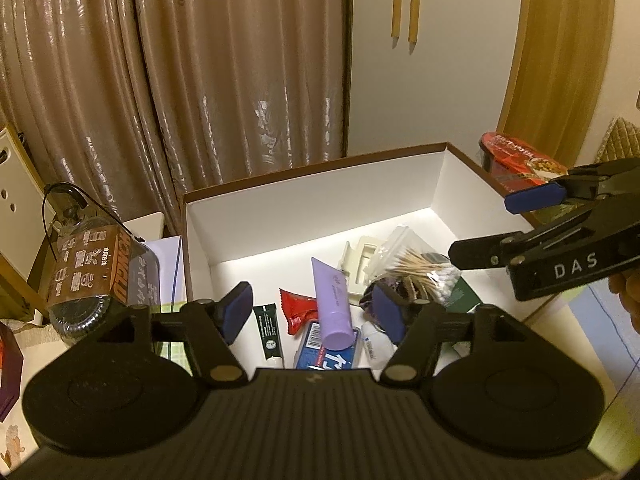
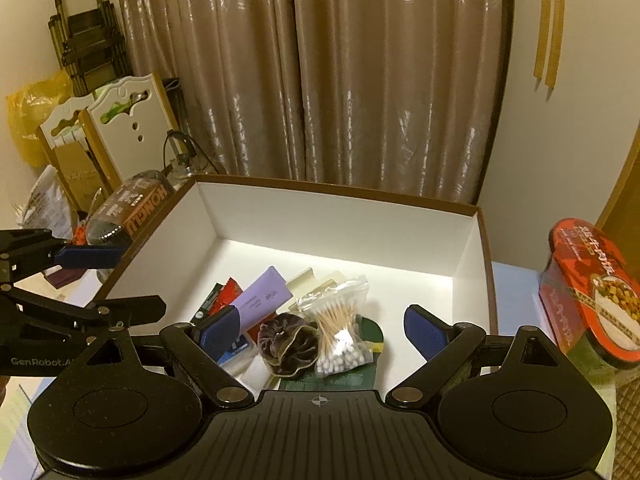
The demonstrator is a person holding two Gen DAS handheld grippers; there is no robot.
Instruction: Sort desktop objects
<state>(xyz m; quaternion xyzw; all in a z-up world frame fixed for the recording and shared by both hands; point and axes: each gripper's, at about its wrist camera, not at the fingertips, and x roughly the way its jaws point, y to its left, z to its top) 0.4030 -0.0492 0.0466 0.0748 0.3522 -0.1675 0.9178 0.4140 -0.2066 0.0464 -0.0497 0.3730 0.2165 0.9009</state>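
Observation:
A white box with a brown rim (image 1: 304, 208) (image 2: 336, 216) holds the sorted items: a purple tube (image 1: 332, 304) (image 2: 262, 296), a bag of cotton swabs (image 1: 424, 272) (image 2: 340, 328), a dark velvet scrunchie (image 2: 286, 344), a red sachet (image 1: 298, 308), a blue pack (image 1: 320, 354) and a green sachet (image 1: 269, 334). My left gripper (image 1: 316, 312) hovers open over the box's near side, empty. My right gripper (image 2: 320, 328) is open above the box, empty; it also shows at the right of the left wrist view (image 1: 500, 224).
A red instant noodle cup (image 1: 516, 160) (image 2: 592, 292) stands right of the box. A clear jar with a brown label (image 1: 88, 272) (image 2: 132, 208) lies left of it. Curtains hang behind. White chair backs (image 2: 120, 128) and a yellow bag (image 2: 32, 116) stand far left.

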